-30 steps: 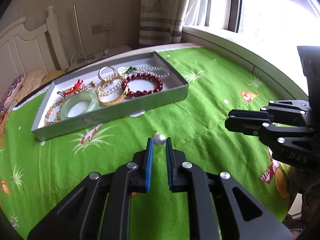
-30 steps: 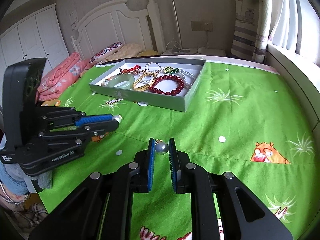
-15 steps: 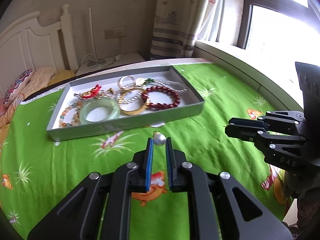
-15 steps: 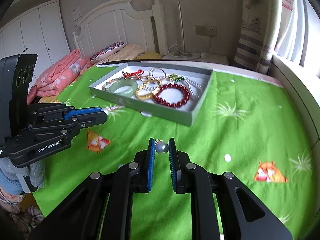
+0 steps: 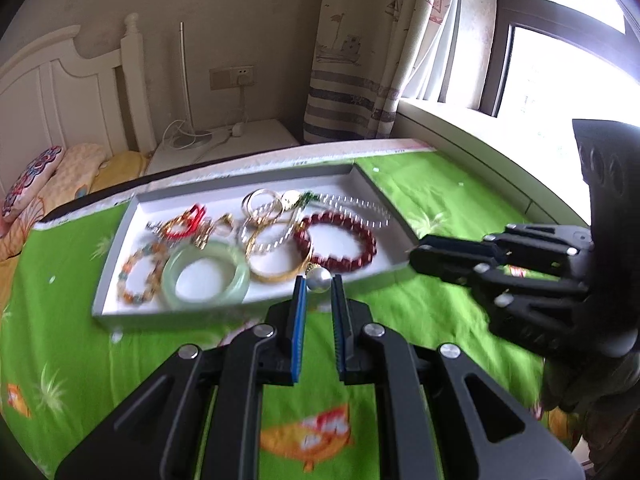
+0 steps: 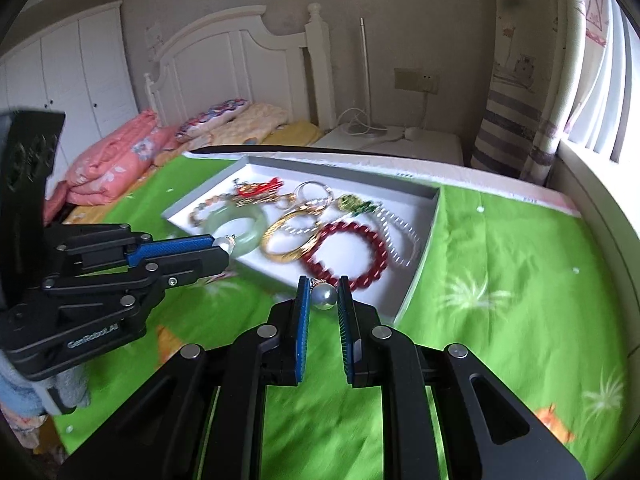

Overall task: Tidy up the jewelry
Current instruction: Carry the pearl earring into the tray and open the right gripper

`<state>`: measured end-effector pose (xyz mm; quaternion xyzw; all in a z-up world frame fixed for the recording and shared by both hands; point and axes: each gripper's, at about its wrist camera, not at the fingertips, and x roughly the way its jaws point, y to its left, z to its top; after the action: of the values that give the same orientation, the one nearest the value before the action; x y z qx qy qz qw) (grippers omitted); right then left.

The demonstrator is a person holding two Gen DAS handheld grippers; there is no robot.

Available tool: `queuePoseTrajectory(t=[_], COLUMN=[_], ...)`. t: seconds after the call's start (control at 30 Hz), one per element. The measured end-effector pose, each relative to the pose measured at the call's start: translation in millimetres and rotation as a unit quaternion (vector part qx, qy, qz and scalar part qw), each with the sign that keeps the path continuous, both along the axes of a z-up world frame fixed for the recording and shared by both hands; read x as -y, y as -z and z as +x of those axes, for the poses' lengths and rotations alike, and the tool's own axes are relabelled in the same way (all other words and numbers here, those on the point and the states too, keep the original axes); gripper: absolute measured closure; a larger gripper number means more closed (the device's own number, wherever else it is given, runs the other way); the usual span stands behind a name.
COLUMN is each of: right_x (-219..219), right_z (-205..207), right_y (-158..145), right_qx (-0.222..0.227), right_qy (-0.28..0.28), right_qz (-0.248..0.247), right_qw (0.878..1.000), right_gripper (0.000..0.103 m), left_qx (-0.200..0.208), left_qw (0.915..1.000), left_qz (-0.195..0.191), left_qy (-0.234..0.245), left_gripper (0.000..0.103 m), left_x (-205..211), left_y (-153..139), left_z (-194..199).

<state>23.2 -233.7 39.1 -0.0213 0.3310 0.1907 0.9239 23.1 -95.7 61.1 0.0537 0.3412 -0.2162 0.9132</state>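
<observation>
Pearls, two of them, round and glossy with small gold caps: the left gripper (image 5: pixel 319 286) pinches one pearl earring (image 5: pixel 319 279), the right gripper (image 6: pixel 323 295) clamps a second pearl earring (image 6: pixel 324 297). Both hang at the near wall of the shallow grey tray (image 5: pixel 108 280) on the green bed cover (image 5: pixel 400 320), holding a smooth jade bangle (image 5: pixel 206 276), a gold bangle (image 5: pixel 276 274) and a red beaded bracelet (image 5: pixel 338 242).

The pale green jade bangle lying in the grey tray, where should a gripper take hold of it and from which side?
Take the pale green jade bangle from above, pinching across its thick rim with one finger inside the hole. It lies flat in the grey tray, so the near section, beside the low wall and away from the gold bangle, looks freest.
</observation>
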Motion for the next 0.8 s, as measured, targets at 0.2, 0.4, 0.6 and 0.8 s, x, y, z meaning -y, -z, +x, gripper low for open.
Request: queuePoseTrajectory(t=[0.2,0.4,0.6,0.8], right_x=[-4.2,-6.6,-11.2,-4.0], right_z=[25.6,36.5,47.0,53.4], right_y=[11.0,15.3,18.8,20.0], right_qx=[-0.006,-0.006,-0.006,-0.015], right_qy=[0.010,0.012,0.009,0.012], right_qz=[-0.009,-0.018,-0.026,-0.005], right_qw=[1.000,1.000,1.000,1.000], right_gripper=[0.088,0.088,0.088,0.084], left_qx=[-0.021,-0.043,-0.053,-0.062], left_qw=[0.9990,0.9979,0.9980,0.9977], left_qz=[-0.036,-0.042,-0.028,-0.027], left_qy=[0.016,0.025,0.023,0.003], left_gripper=[0.091,0.091,0.091,0.077], left_x=[16.5,31.1,39.8,30.6], left_y=[-0.4,5.4,12.4,20.2], left_z=[34.8,63.1,77.8,85.9])
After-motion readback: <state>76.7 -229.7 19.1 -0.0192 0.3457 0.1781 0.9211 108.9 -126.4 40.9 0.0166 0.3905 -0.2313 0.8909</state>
